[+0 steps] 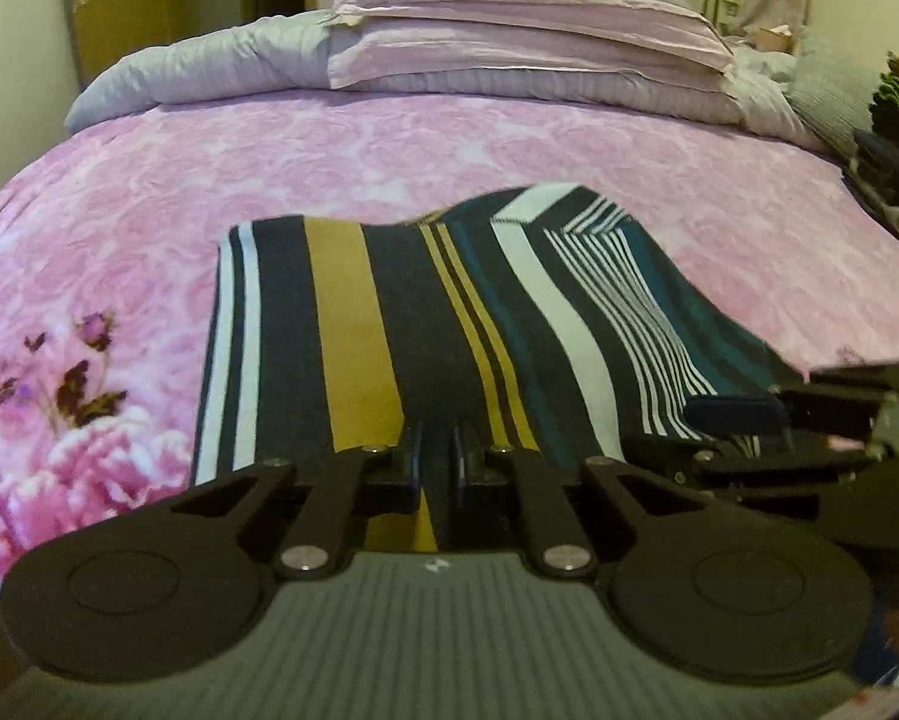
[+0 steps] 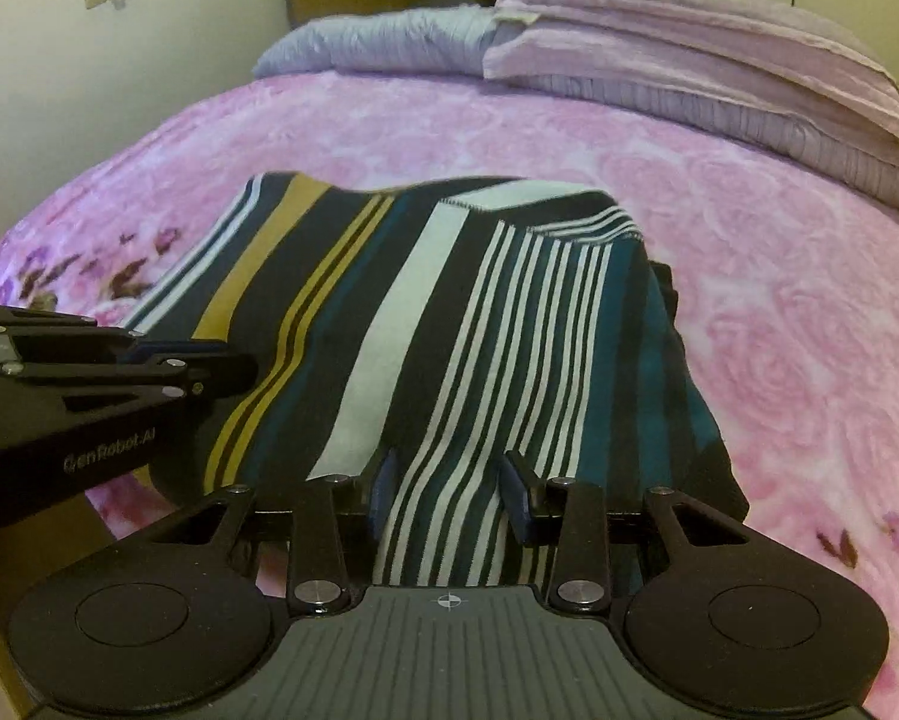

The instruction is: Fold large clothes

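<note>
Striped garment is spread flat on the pink floral bedspread, lying toward its near edge. Near hem is pinched by the left gripper, jaws nearly pressed together on the cloth. Right gripper is held partly spread, with the fine-striped fabric between its blue pads; whether the pads press on it cannot be told. Folded pillows are stacked at the bedspread's far end.

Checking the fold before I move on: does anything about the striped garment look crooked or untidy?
Slightly. The striped garment lies mostly flat on the pink blanket, but its far edge is uneven, with a folded layer sitting askew. Nothing looks damaged.
</note>
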`<state>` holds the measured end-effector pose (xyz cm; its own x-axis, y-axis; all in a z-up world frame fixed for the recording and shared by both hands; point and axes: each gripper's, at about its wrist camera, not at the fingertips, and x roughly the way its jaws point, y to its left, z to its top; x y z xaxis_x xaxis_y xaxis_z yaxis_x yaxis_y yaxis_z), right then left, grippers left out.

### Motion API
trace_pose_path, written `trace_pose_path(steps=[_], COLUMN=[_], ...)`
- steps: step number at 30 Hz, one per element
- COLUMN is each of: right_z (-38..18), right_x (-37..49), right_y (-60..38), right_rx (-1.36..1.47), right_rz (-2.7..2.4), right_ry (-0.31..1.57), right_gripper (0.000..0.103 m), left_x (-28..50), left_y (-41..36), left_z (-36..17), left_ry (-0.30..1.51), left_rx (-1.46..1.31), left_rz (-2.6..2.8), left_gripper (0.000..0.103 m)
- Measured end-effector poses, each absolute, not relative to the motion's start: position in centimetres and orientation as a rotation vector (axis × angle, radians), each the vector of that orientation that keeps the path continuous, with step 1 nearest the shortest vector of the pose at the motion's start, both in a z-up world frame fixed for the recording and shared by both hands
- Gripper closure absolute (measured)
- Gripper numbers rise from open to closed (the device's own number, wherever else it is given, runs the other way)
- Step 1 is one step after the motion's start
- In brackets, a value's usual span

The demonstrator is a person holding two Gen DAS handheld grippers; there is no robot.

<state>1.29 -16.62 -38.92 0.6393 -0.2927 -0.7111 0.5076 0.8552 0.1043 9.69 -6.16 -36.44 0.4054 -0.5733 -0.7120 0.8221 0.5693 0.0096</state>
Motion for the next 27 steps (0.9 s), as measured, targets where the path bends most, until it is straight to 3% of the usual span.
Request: trace_pose_path(steps=[2, 3, 5, 7, 13, 27], right_z=[-38.1, -37.6, -36.5, -35.7, -34.5, -33.8], right_x=[0.1, -0.4, -1.2, -2.1, -4.0, -6.2], right_y=[-16.4, -16.2, -15.8, -15.0, -12.8, -9.8], right_rx=[0.345, 0.362, 0.38, 0.379, 0.399, 0.403], right_rz=[-0.484, -0.486, -0.48, -0.495, -0.518, -0.546], right_ry=[0.715, 0.712, 0.711, 0.699, 0.693, 0.739], right_gripper=[0.059, 0.056, 0.04, 0.037, 0.034, 0.034], left_x=[9.2, 8.9, 8.3, 7.8, 6.3, 4.1], left_y=[-5.7, -5.4, -4.9, -4.1, -1.6, 2.7], left_z=[-35.2, -34.6, -33.7, -32.9, -31.7, -32.6], left_ry=[0.723, 0.721, 0.72, 0.716, 0.722, 0.797], left_rx=[0.391, 0.396, 0.404, 0.405, 0.405, 0.41], left_rz=[-0.897, -0.892, -0.885, -0.878, -0.874, -0.901], left_gripper=[0.092, 0.086, 0.077, 0.071, 0.059, 0.054])
